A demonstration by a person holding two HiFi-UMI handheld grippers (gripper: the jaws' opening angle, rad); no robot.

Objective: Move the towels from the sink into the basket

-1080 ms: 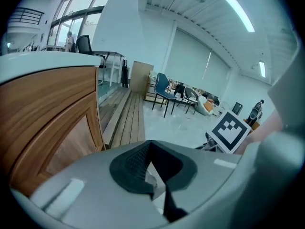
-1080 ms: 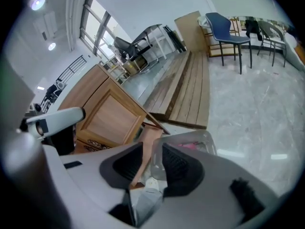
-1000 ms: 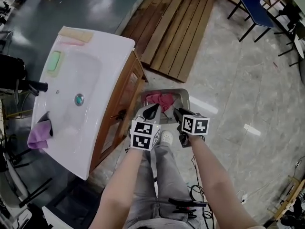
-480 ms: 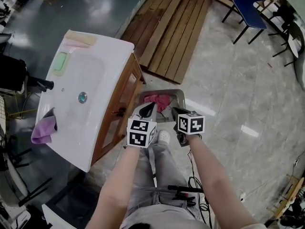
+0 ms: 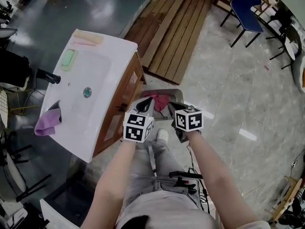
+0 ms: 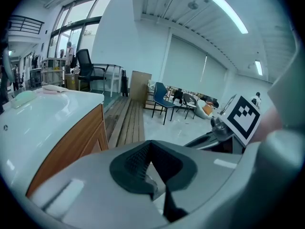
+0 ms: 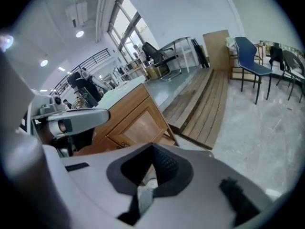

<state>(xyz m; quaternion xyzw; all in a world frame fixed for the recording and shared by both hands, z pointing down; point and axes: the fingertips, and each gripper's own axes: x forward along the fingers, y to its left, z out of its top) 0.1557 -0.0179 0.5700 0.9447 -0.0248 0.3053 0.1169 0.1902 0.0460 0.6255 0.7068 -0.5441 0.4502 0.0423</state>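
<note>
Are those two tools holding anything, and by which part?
Nothing. The left tool and right tool are both shut, empty; a pink towel lies in the basket.

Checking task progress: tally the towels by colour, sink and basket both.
Purple towel: 1, on the sink edge
Green towel: 1, on the sink
Pale pink-beige towel: 1, at the sink's far corner
Red-pink towel: 1, in the basket
Total: 4
</note>
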